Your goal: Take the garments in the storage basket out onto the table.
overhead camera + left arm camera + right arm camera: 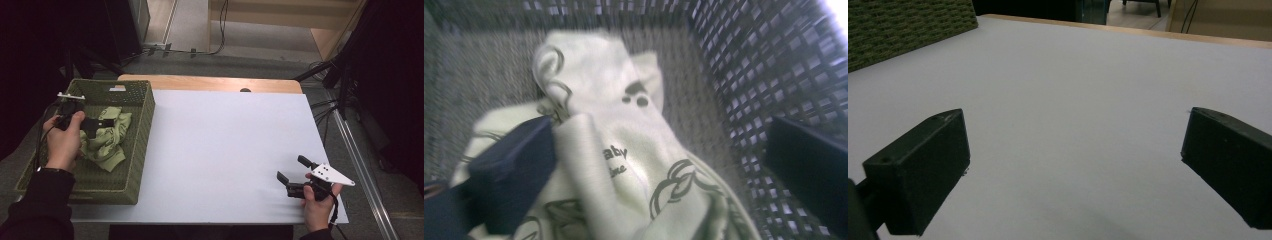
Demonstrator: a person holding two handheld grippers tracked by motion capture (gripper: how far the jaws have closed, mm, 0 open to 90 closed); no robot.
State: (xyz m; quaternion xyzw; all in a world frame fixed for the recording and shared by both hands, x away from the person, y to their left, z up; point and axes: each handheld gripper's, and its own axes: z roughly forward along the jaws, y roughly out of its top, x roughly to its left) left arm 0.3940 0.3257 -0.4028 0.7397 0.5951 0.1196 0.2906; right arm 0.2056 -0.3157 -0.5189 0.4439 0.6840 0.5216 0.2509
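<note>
High view: a woven olive-green basket [136, 150] is sitting at the left end of a white table [220, 150], and a crumpled pale green cloth [107, 142] is lying inside it, toward the middle of the basket floor. The left gripper [102, 123] is reaching over the basket's left side, held in a hand in a dark sleeve, its tip hanging right over the cloth. The right gripper [290, 167] is resting low over the near right part of the table, well apart from the basket, its jaws standing spread with bare table between them. Left gripper view: the cloth [624, 150], printed with dark curling lines and small lettering, is lying bunched on the basket floor with the latticed basket wall [774, 65] rising to the right. The jaws are standing wide apart; the left one is lying against a fold of the cloth, the right one is clear of it beside the wall, so nothing is being pinched. Right gripper view: both jaws are standing wide open over the white table [1073, 100], nothing between them, and a corner of the basket [903, 30] is showing at the far upper left.
</note>
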